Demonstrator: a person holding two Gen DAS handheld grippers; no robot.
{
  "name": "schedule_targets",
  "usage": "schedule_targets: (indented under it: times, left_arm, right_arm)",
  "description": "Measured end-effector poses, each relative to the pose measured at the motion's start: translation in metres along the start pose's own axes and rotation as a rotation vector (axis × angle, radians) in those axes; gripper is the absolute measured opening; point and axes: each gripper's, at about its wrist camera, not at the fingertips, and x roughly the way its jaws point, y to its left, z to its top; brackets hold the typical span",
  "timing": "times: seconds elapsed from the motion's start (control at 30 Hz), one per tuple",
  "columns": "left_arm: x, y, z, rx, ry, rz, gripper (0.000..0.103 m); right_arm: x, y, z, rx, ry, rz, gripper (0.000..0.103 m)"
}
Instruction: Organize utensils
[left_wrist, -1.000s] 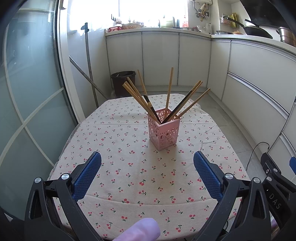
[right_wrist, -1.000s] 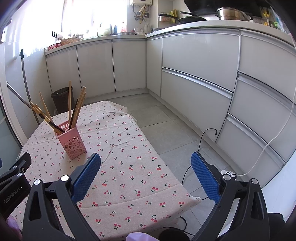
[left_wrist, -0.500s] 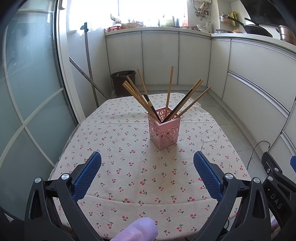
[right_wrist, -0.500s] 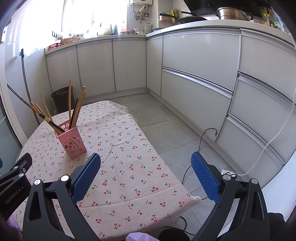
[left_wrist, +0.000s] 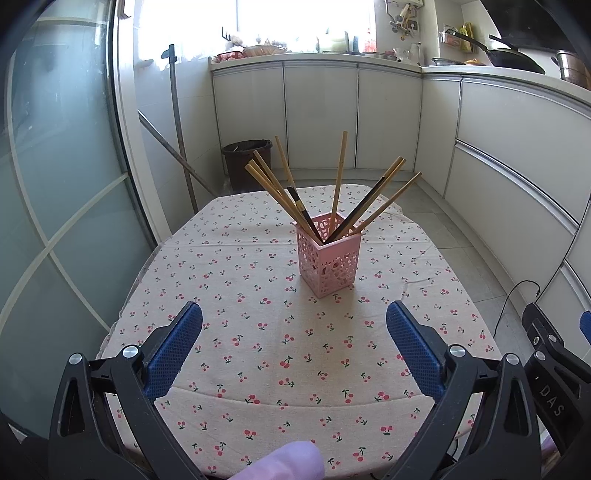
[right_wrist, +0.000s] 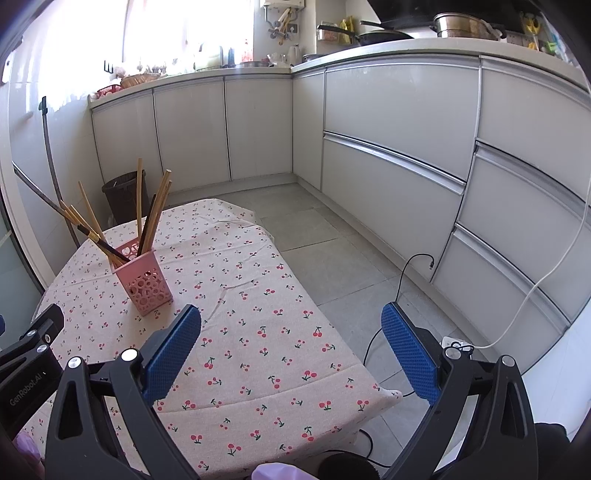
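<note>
Almost nothing has shifted since the earlier frames: the pink holder (left_wrist: 328, 258) is seen in the same spot on the table, and both grippers are held in the same poses as before. The holder (a square, perforated plastic cup) stands upright near the middle of the cherry-print tablecloth (left_wrist: 258, 332). A bundle of chopsticks (left_wrist: 338, 181) is fanned out of its top, some leaning left, some right, one nearly vertical; a few are dark at the lower end.

The left gripper (left_wrist: 293, 345) is held low over the near edge of the table, its blue pads (left_wrist: 173, 350) spread wide apart with nothing between them. The holder is seen ahead of it, well beyond the fingertips. The right gripper (right_wrist: 291, 347) is likewise spread wide and empty, positioned over the table's right-hand corner, partly above the tiled floor (right_wrist: 332, 258). From this view the holder (right_wrist: 144, 282) is placed off to the left, clear of both pads.

A dark bin (left_wrist: 246, 158) is seen on the floor beyond the table, before the white cabinets (left_wrist: 319, 118).
</note>
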Motion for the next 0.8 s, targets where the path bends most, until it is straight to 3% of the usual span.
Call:
schedule_targets:
  times: [0.37,0.63,0.8]
  left_arm:
    - [0.0,-0.003,-0.002,0.014,-0.002,-0.005,0.096]
    - [-0.003,-0.009,-0.004,0.048,-0.02,-0.053,0.084]
    - [-0.001,-0.009,-0.004,0.05,-0.005,-0.04,0.087]
  right_arm:
    - [0.001,0.001,-0.001,-0.001,0.006,0.004,0.095]
    - [0.002,0.0,-0.001,0.0,0.013,0.004,0.095]
    - [0.003,0.001,-0.002,0.0,0.012,-0.001,0.095]
